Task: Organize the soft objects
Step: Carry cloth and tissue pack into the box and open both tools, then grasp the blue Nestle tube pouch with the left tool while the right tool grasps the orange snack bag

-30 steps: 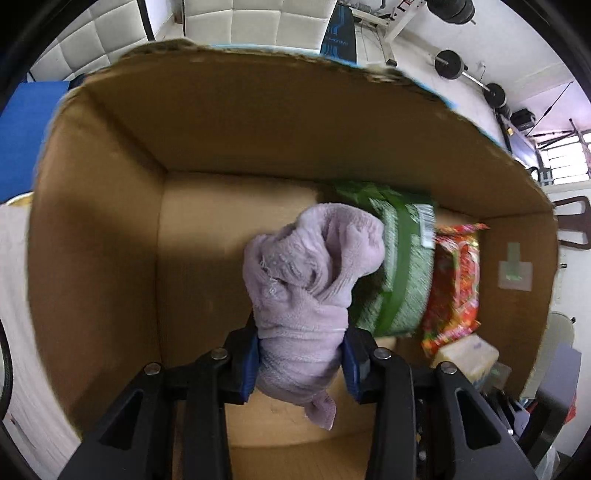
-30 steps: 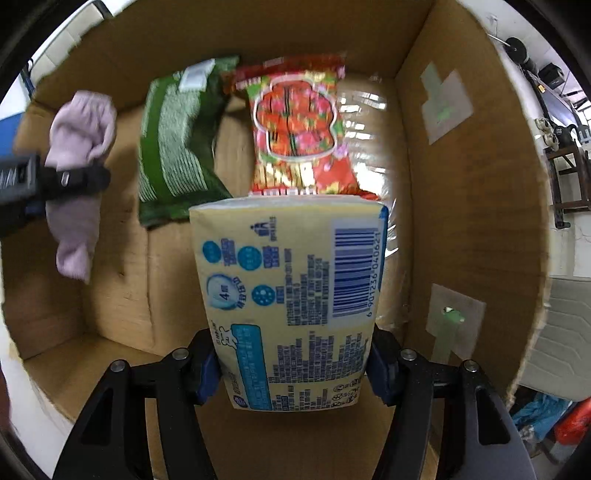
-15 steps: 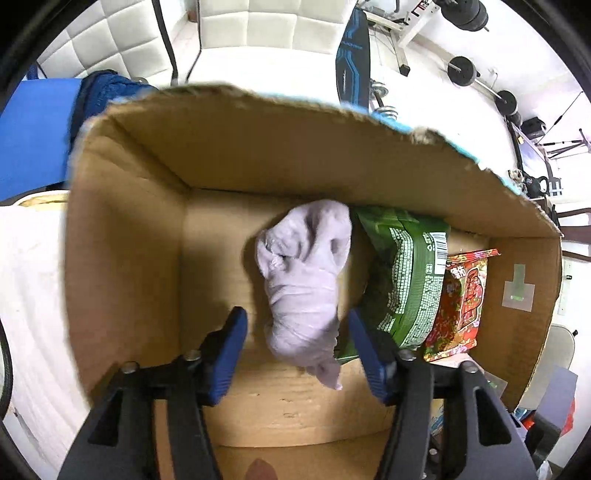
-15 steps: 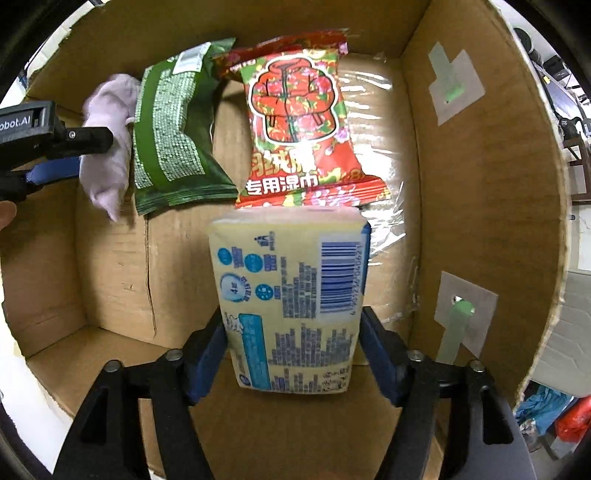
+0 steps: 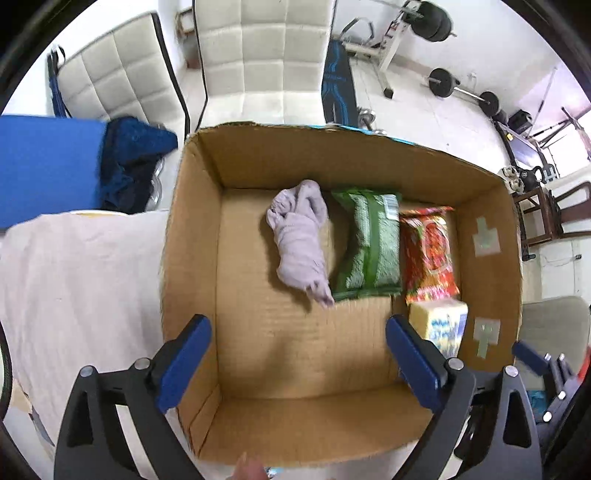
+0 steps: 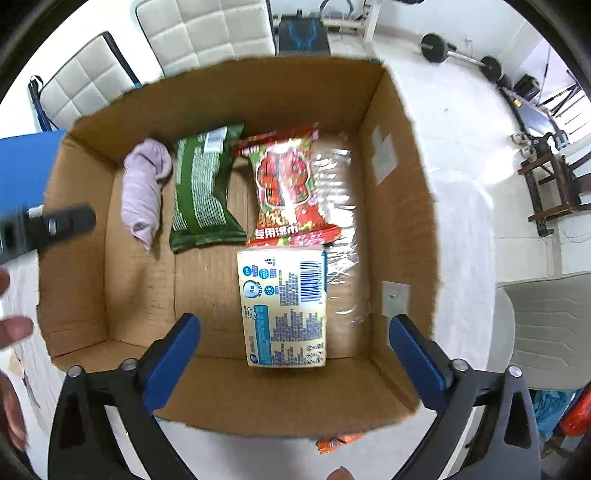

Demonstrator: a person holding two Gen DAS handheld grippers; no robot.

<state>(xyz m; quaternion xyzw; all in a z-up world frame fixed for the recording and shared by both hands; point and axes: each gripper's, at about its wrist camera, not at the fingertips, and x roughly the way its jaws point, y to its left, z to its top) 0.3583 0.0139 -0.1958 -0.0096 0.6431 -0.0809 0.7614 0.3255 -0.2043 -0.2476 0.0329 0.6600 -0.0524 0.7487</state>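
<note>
An open cardboard box (image 5: pixel 192 236) (image 6: pixel 399 206) holds a rolled lilac cloth (image 5: pixel 301 240) (image 6: pixel 144 188), a green packet (image 5: pixel 367 243) (image 6: pixel 203 188), a red packet (image 5: pixel 428 251) (image 6: pixel 288 184) and a yellow tissue pack (image 5: pixel 439 325) (image 6: pixel 284 310). A clear plastic bag (image 6: pixel 340 229) lies under the red packet and tissue pack. My left gripper (image 5: pixel 299 365) is open and empty above the box's near part. My right gripper (image 6: pixel 295 354) is open and empty above the tissue pack, not touching it.
The box sits on a table with a pale cloth (image 5: pixel 74 280). White padded chairs (image 5: pixel 258 55) (image 6: pixel 207 33), a blue panel (image 5: pixel 40 166), dark blue fabric (image 5: pixel 133 155) and gym weights (image 5: pixel 461 88) stand behind. A grey chair (image 6: pixel 546 328) is at right.
Both grippers opened, let go of the lilac cloth and the tissue pack inside the box, and rose up and back out of it.
</note>
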